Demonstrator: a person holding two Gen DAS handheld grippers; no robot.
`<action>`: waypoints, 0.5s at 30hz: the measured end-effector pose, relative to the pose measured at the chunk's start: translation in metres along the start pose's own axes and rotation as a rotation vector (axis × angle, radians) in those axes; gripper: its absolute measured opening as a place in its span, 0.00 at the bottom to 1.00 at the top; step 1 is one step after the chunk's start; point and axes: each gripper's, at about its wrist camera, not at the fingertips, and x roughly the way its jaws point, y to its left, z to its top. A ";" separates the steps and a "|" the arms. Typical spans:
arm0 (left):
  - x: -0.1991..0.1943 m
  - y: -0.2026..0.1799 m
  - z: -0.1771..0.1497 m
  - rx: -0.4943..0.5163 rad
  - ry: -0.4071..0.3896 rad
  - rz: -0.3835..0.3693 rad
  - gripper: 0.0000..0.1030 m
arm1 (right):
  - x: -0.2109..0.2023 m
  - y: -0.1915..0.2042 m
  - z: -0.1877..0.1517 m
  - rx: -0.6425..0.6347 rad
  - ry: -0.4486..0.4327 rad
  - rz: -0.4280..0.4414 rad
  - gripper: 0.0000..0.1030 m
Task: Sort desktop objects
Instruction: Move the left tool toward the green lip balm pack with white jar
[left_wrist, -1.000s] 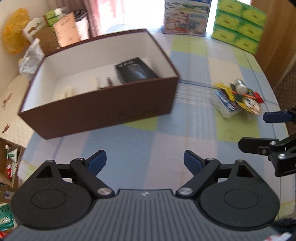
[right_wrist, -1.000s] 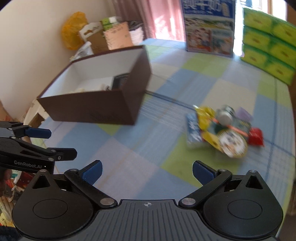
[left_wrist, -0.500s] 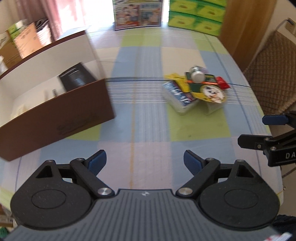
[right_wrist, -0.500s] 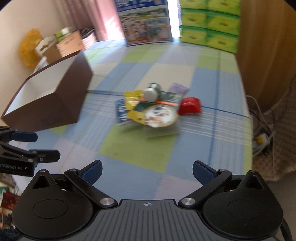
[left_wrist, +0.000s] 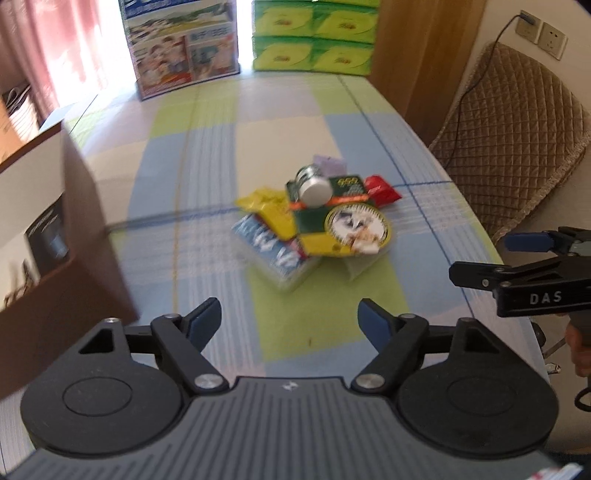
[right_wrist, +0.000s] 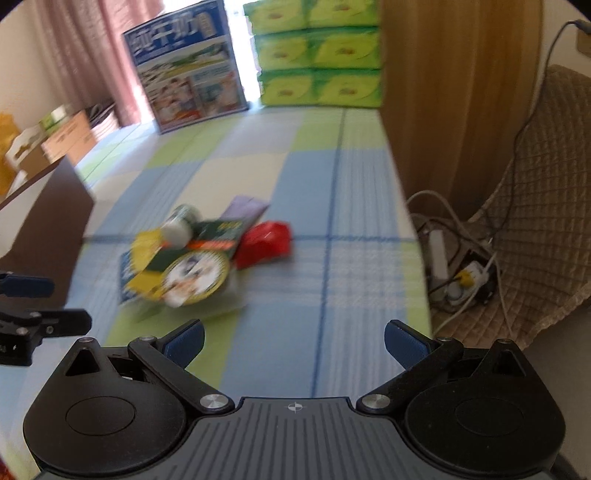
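Observation:
A pile of small objects lies mid-table: a white-capped bottle, a round yellow-rimmed lid, a green packet, a blue-and-white pack, a red packet and a purple packet. The pile also shows in the right wrist view. A brown box with white inside stands at the left, holding a black item. My left gripper is open and empty, short of the pile. My right gripper is open and empty, to the pile's right.
A checked cloth covers the table. A printed carton and stacked green boxes stand at the far end. A wooden panel, a quilted chair and cables with a power strip are off the right edge.
Both grippers have swung right, away from the brown box and toward the pile, which now looks closer and more central. Both stay open and empty.

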 end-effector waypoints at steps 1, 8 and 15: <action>0.005 -0.002 0.005 0.011 -0.007 -0.004 0.74 | 0.003 -0.004 0.004 0.011 -0.005 -0.007 0.98; 0.039 -0.013 0.039 0.061 -0.031 -0.017 0.71 | 0.022 -0.018 0.029 0.044 -0.035 -0.013 0.98; 0.073 -0.017 0.067 0.096 -0.027 -0.023 0.63 | 0.038 -0.030 0.037 0.056 -0.038 -0.026 0.81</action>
